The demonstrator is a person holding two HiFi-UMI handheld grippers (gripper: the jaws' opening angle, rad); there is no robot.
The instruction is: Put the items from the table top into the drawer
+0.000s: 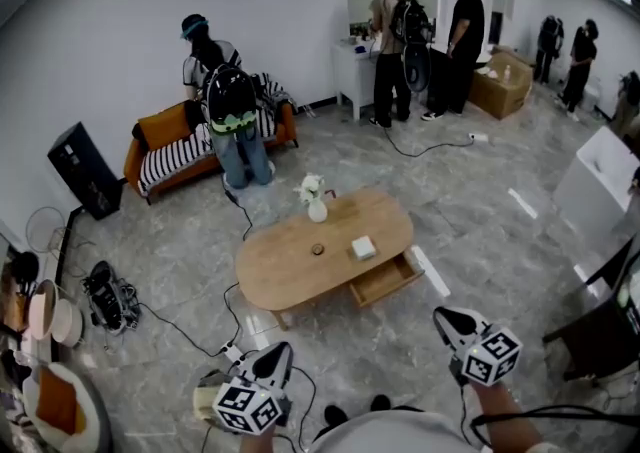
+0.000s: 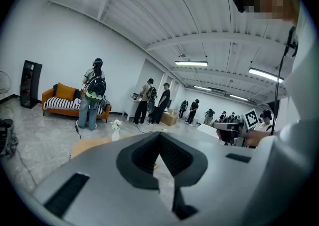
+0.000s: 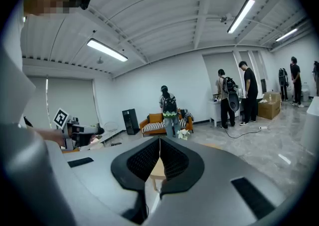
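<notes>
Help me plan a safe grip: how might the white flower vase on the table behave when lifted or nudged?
The vase looks small and narrow, with flowers rising above it, so it probably tips easily if pushed. Its smooth white body suggests ceramic or glass: likely fragile and a little slippery between jaws.

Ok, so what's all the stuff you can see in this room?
table: one, light wood, oval, middle of the floor
drawer: one, wooden, pulled open from the table
vase: one, white, with flowers, on the table
small box: one, white, on the table
round thing: one, dark, on the table, too small to tell what
sofa: one, orange with stripes, by the wall
cardboard box: one, brown, far back
people: at least five, standing at the back
left gripper: one, grey, shut, empty
right gripper: one, grey, shut, empty
</notes>
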